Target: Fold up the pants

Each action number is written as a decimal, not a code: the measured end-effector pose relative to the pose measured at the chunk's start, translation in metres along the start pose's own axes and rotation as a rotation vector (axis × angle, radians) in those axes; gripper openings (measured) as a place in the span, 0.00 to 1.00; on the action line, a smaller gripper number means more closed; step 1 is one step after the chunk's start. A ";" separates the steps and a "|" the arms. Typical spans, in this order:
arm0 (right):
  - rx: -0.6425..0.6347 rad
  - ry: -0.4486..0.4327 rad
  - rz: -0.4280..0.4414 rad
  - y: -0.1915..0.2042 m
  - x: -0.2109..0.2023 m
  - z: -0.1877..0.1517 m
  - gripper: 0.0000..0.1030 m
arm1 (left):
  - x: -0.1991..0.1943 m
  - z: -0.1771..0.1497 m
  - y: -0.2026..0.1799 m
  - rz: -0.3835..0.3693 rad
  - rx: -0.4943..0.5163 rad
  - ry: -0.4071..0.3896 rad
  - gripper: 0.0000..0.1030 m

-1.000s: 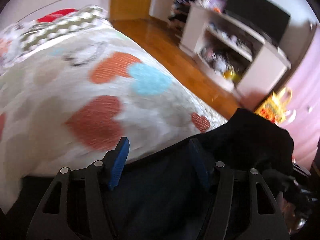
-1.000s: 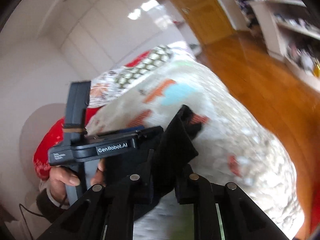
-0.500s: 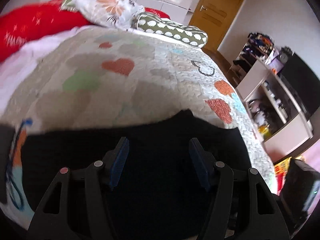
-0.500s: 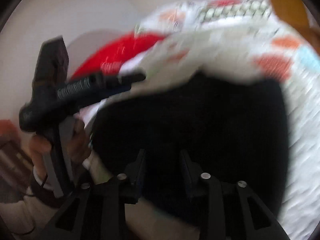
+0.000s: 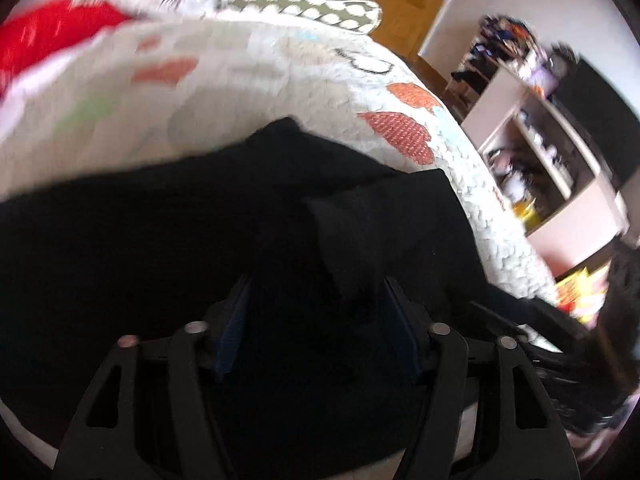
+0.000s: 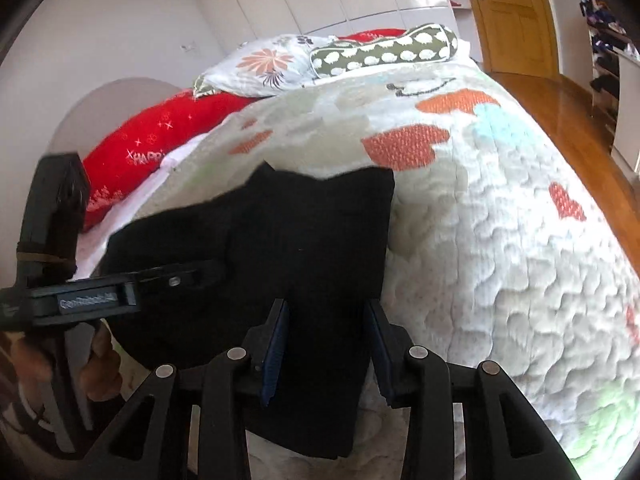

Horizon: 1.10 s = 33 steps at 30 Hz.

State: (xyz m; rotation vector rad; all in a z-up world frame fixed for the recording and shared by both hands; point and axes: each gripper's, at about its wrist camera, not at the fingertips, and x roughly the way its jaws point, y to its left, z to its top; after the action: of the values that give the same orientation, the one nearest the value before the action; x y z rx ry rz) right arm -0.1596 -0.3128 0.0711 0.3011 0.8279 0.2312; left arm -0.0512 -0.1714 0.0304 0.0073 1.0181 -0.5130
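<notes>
**Inspector:** Where do the pants lie?

**Assistant:** The black pants (image 6: 304, 240) are spread on the bed's quilt (image 6: 500, 240), near its lower edge. A bunched fold of the cloth stands up just ahead of the left gripper (image 5: 316, 328). White quilt with orange hearts shows beyond the far edge of the cloth.

**Inspector:** State of the left gripper?

**Assistant:** Its fingers (image 5: 234, 328) stand partly apart and are closing. Black cloth fills the space between and under them. Whether the pads press on it, I cannot tell; the view is blurred.

**Inspector:** And the right gripper (image 6: 326, 344)?

**Assistant:** Its fingers (image 6: 276, 344) are opening. A strip of the pants lies between them, with a gap visible on either side, so the pads do not grip it.

**Inspector:** Anything else of note?

**Assistant:** In the right wrist view a hand (image 6: 96, 360) holds the left gripper at the left edge of the pants. Pillows (image 6: 384, 52) and a red cushion (image 6: 160, 140) lie at the head of the bed.
</notes>
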 end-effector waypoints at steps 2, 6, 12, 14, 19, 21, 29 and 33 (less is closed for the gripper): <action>-0.007 -0.002 -0.004 0.005 0.006 0.008 0.36 | -0.002 0.008 -0.001 -0.046 0.004 0.023 0.21; -0.047 -0.077 0.033 0.023 -0.012 0.023 0.36 | -0.023 0.018 0.009 -0.017 0.013 -0.051 0.20; -0.136 0.041 0.081 0.055 0.038 0.008 0.36 | -0.008 0.003 0.045 0.002 -0.110 -0.020 0.23; -0.161 0.039 0.052 0.059 0.041 0.006 0.36 | -0.016 0.000 0.054 -0.029 -0.157 -0.025 0.29; -0.182 -0.010 0.061 0.064 0.016 0.023 0.36 | -0.053 -0.007 0.059 0.062 -0.142 -0.112 0.29; -0.176 -0.023 0.093 0.069 0.018 0.028 0.36 | -0.059 -0.014 0.063 0.055 -0.154 -0.105 0.29; -0.335 0.068 0.029 0.121 0.057 0.004 0.36 | -0.082 -0.047 0.088 0.118 -0.229 -0.098 0.29; -0.308 0.003 0.057 0.120 0.038 0.025 0.36 | -0.093 -0.053 0.090 0.129 -0.249 -0.114 0.29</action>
State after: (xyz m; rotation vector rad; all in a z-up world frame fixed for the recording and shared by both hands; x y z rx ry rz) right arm -0.1259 -0.1926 0.1028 0.0354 0.7749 0.4070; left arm -0.0959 -0.0412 0.0566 -0.1750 0.9574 -0.2638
